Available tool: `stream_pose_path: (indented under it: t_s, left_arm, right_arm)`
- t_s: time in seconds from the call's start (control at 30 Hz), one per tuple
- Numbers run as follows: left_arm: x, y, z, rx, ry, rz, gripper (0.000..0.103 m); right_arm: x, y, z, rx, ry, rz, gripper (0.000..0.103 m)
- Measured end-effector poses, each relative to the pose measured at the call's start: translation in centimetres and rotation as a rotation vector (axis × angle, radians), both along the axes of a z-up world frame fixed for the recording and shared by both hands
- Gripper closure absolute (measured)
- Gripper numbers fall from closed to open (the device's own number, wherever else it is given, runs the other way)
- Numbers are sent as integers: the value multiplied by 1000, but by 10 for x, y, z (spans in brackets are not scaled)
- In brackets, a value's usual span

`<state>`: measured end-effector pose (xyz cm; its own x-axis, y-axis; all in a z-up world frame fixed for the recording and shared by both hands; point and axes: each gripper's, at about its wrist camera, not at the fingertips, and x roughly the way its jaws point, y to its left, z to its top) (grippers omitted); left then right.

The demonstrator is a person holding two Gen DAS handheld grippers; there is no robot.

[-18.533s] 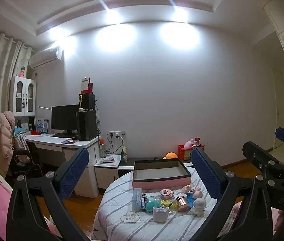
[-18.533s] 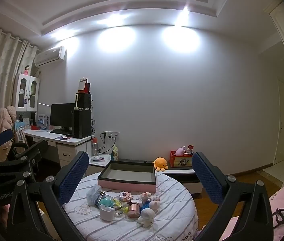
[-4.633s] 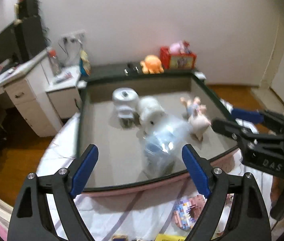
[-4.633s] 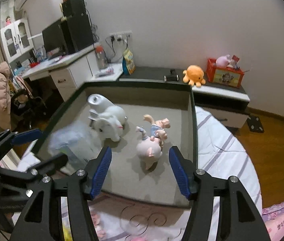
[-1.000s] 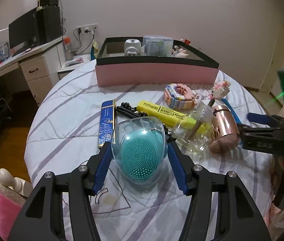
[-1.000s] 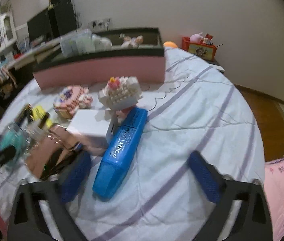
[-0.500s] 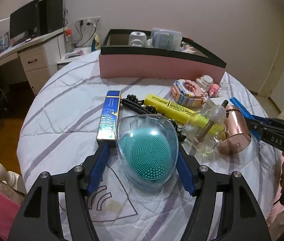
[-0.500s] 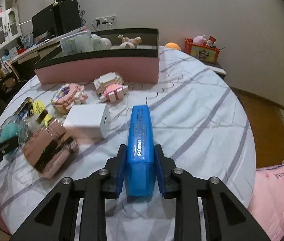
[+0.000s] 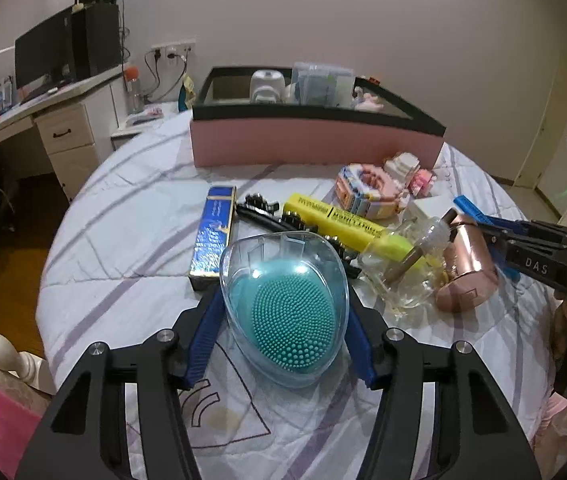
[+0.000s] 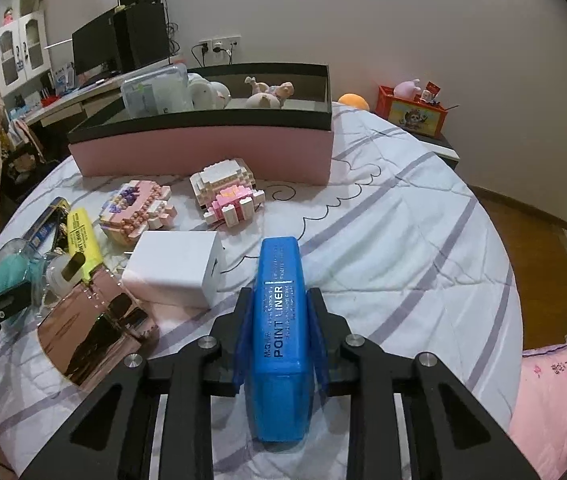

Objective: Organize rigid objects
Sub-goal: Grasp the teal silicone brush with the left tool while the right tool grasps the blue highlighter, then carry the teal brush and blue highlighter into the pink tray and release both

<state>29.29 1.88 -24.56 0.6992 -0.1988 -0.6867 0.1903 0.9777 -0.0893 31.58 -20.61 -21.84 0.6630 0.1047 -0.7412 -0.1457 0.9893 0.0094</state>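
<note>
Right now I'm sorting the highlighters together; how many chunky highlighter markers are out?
2. The blue highlighter is clamped in the right gripper. The yellow highlighter lies on the bedspread among the clutter. Others may hide in the pink box.

Round table under a white, purple-striped cloth

The tablecloth [image 10: 423, 216] carries a pink box [image 10: 203, 148] at its far side. Nearer than the box lie two brick-built models [image 10: 227, 194], a white cube [image 10: 175, 268], a yellow marker [image 9: 347, 224], a blue-gold slim box [image 9: 213, 236], a black hair clip [image 9: 263, 216], a clear bottle [image 9: 399, 272] and a rose-gold cylinder [image 9: 467, 268].
</note>
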Motion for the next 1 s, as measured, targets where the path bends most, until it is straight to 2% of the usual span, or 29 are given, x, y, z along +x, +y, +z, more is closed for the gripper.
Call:
stream_pose_path:
  t_s: [0.13, 0.37, 0.6, 0.73, 1.0]
  left_arm:
    - [-4, 0, 13, 1, -28, 0, 45]
    - [-5, -5, 44, 1, -97, -12, 45]
    - [2, -16, 86, 16, -204, -19, 45]
    - [6, -24, 106, 47, -294, 18, 45]
    - [28, -38, 130, 100, -381, 32, 45]
  right_arm:
    - [-11, 2, 12, 30, -34, 5, 77]
    - [-28, 15, 50, 70, -135, 49, 77]
    - [-33, 27, 81, 105, -226, 74, 76]
    - [-31, 31, 95, 114, -292, 69, 76]
    - [-10, 36, 115, 111, -345, 83, 76]
